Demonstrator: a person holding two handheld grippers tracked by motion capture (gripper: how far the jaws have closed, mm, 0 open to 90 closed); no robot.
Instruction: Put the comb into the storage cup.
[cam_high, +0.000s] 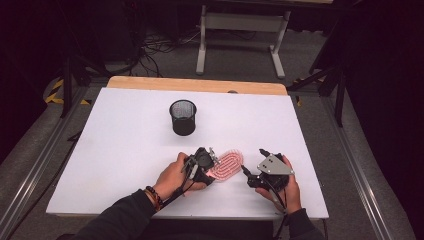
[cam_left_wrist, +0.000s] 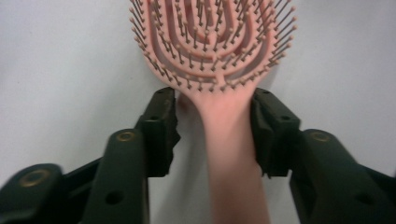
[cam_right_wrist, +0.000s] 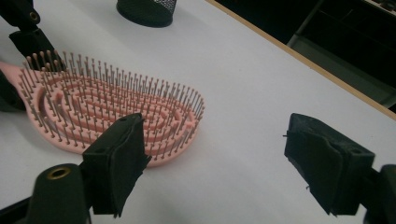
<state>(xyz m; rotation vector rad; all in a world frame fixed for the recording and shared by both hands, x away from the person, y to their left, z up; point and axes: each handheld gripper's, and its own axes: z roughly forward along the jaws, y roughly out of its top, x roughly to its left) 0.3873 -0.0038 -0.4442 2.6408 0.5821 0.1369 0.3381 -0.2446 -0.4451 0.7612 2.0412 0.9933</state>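
Your left hand (cam_high: 172, 176) carries the left gripper (cam_high: 209, 161) low over the white table (cam_high: 125, 150), and in the left gripper view its jaws stand on either side of the pink hairbrush (cam_left_wrist: 219, 70), right where the handle widens into the bristled head. The handle runs up the middle of the gap; the jaw at the right of that view lies against the handle's edge, while the jaw at the left shows a thin strip of table between its pad and the handle, so your jaws are closed around the neck but not fully pinched on it. The brush lies flat on the table with its bristles up, its head reaching away from these jaws toward your other gripper. Well beyond both sets of jaws, farther back on the table, stands a black mesh cup (cam_high: 183, 117), upright and apart from everything else. Your right hand (cam_high: 290, 190) holds the right gripper (cam_high: 254, 165) just beside the rounded tip of the brush head; in the right gripper view its jaws gape wide with nothing between them, the brush lying ahead of and past the left-hand jaw, not inside the gap.
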